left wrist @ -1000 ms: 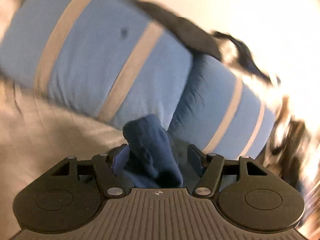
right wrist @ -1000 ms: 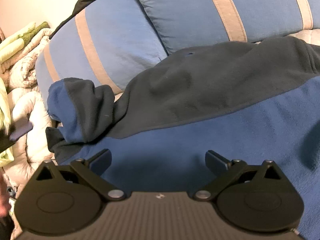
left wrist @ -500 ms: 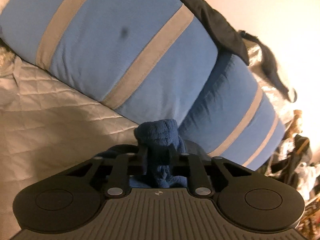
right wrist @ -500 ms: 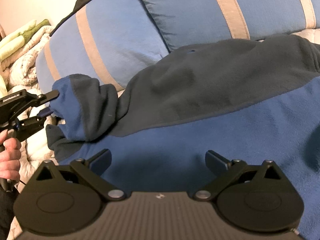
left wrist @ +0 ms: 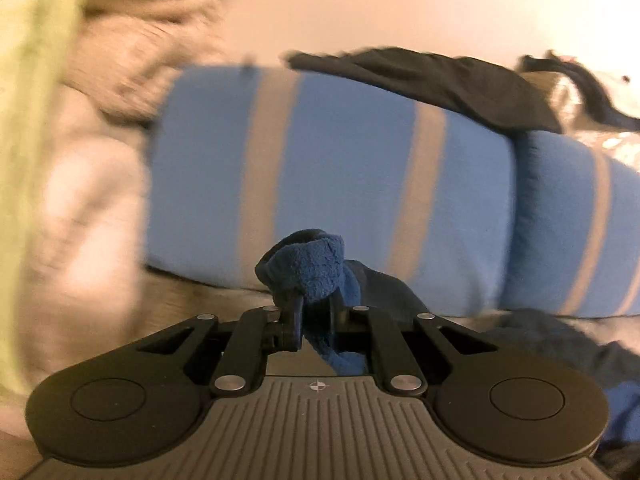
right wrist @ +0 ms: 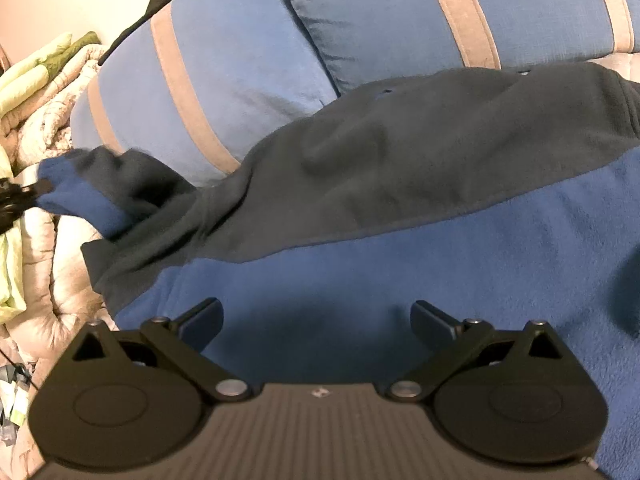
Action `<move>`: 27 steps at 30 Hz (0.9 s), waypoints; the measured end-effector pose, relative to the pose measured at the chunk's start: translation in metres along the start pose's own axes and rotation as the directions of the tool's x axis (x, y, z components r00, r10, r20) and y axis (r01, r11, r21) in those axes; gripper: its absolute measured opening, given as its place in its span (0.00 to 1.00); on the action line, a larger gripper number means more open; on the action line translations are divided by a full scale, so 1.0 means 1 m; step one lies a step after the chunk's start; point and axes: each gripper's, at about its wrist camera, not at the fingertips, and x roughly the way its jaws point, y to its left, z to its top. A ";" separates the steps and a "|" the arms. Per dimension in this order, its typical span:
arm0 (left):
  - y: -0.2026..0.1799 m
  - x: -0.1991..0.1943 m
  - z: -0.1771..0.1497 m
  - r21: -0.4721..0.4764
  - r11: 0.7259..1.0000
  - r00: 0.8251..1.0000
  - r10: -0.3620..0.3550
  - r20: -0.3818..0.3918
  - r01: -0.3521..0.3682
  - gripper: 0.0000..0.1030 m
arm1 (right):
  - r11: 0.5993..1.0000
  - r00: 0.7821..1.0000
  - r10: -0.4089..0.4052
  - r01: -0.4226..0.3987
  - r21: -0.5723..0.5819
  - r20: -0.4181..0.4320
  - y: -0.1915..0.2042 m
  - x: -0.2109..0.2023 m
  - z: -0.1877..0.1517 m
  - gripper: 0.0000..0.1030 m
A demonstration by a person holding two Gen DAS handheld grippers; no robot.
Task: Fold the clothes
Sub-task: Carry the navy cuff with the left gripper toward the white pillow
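1. The task's garment is a two-tone fleece pullover point(right wrist: 400, 216), dark grey over the upper part and royal blue below. It lies spread across the bed, its top edge resting against the pillows.
2. The left gripper point(left wrist: 314, 312) has its jaws pressed together on the blue fleece sleeve cuff point(left wrist: 316, 268), which bunches up above the fingertips. In the right wrist view the same sleeve point(right wrist: 100, 192) is stretched out to the left, away from the body of the pullover, with the black gripper tips at its end.
3. The right gripper point(right wrist: 316, 320) hovers over the blue part of the fleece with its jaws spread wide, nothing between them.
4. Behind the garment stand two light blue pillows with beige stripes point(left wrist: 340, 184), side by side against a pale plain wall point(left wrist: 400, 4).
5. A dark black cloth point(left wrist: 432, 80) is draped over the top of the pillows.
6. The bed surface is a cream quilted cover point(right wrist: 60, 280); at the left, a heap of cream and pale green blankets point(right wrist: 36, 76) is stacked. The left wrist view is motion-blurred on that side.
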 end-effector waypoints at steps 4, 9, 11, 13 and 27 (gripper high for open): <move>0.072 -0.036 -0.028 -0.062 0.973 0.975 0.223 0.024 -0.221 0.11 | 1.000 1.000 0.013 -0.013 0.007 0.002 -0.002 -0.004 -0.001 1.00; 0.153 -0.069 -0.108 -0.135 0.858 0.867 0.497 -0.032 -0.496 0.10 | 0.997 0.998 0.055 -0.053 0.050 -0.026 -0.007 -0.003 -0.002 1.00; 0.179 -0.075 -0.143 -0.177 0.819 0.837 0.539 -0.089 -0.546 0.10 | 0.997 0.998 0.062 -0.060 0.049 -0.032 -0.006 -0.002 -0.002 1.00; 0.189 -0.076 -0.160 -0.199 0.808 0.832 0.543 -0.115 -0.554 0.10 | 0.997 0.997 0.065 -0.063 0.040 -0.035 -0.003 -0.002 -0.003 1.00; 0.207 -0.090 -0.209 -0.171 0.781 0.798 0.597 -0.081 -0.601 0.10 | 0.999 0.996 0.021 -0.018 0.043 -0.089 -0.007 0.007 -0.008 1.00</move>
